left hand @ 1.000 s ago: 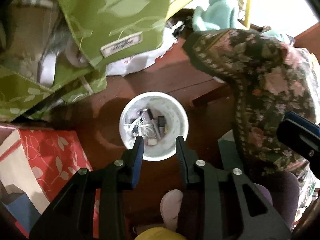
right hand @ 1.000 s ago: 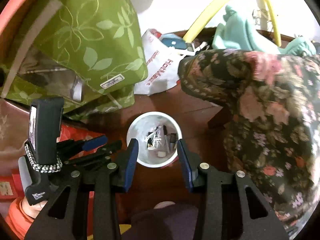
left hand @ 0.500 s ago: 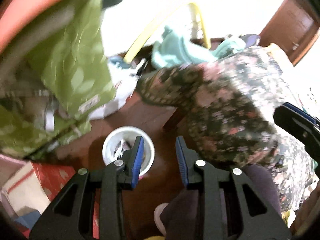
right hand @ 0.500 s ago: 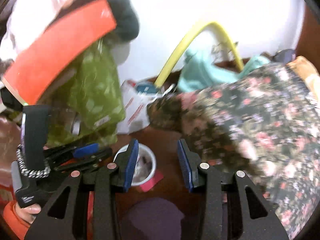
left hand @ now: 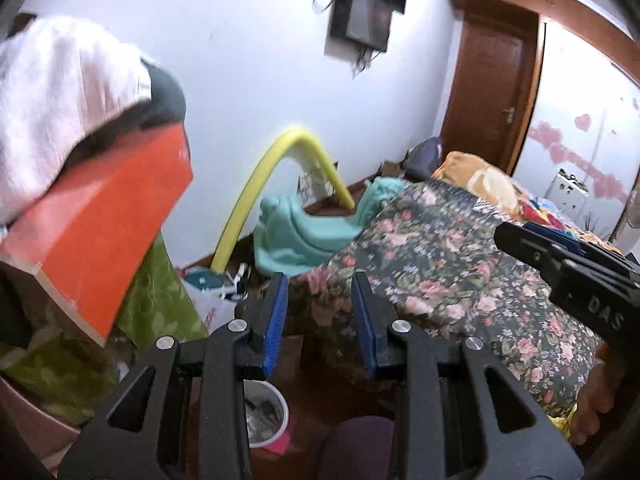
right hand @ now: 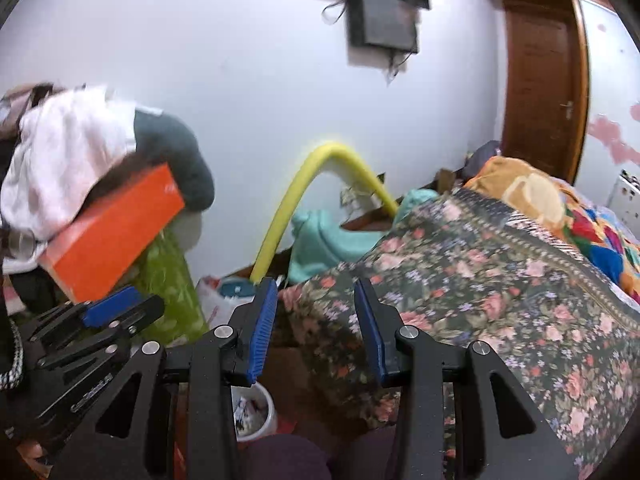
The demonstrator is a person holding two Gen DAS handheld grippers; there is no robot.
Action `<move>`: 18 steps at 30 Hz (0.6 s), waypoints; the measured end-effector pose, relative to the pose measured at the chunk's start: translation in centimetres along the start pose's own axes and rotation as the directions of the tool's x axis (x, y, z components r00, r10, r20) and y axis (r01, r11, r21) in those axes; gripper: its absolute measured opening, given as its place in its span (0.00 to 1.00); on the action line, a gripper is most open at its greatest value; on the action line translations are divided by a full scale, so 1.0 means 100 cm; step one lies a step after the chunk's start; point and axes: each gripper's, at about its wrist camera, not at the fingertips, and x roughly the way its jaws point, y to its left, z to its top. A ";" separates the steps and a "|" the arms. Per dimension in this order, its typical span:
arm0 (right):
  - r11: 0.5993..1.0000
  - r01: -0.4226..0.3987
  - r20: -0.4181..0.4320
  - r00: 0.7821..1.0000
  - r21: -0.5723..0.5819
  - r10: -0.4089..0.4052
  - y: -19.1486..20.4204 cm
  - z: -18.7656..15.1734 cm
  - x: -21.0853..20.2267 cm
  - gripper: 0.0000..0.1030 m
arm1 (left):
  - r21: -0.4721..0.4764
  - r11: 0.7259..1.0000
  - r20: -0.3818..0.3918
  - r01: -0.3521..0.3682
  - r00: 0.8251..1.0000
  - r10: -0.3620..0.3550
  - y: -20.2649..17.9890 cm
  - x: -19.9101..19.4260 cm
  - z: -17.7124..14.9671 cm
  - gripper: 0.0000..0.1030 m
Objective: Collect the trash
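Both lifted away from the white bin (left hand: 267,416), now low on the floor behind the left gripper (left hand: 319,322). Left gripper and right gripper (right hand: 316,326): narrowly parted, empty.

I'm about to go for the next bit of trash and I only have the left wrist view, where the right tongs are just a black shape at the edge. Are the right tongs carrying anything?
Observer: No. In the right wrist view the right tongs stand apart with nothing between them. Only the floral bedspread shows beyond the gap.
Operator: And seen from outside, is anything hanging off my left tongs?
Observer: The right wrist view shows the left tongs side-on, and nothing hangs from their tips.
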 end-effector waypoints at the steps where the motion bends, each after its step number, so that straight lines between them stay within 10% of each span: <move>1: 1.000 0.013 0.011 1.000 0.007 -0.013 -0.001 0.001 -0.004 0.36 | 0.003 1.000 0.010 0.004 1.000 -0.004 -0.001 -0.004 0.000 0.31; 5: 0.997 0.076 0.048 0.996 0.027 -0.077 -0.005 -0.002 -0.016 0.77 | 0.013 1.000 0.030 -0.002 1.000 0.002 0.001 -0.008 -0.003 0.74; 8: 0.990 0.135 0.072 0.988 0.050 -0.138 -0.007 -0.007 -0.021 0.99 | 0.006 1.000 0.030 0.003 1.000 -0.003 0.005 -0.007 -0.006 0.81; 18: 0.991 0.108 -0.018 0.994 0.084 -0.107 -0.008 -0.016 -0.007 1.00 | 0.009 1.000 0.008 0.006 1.000 -0.006 0.012 -0.008 -0.015 0.86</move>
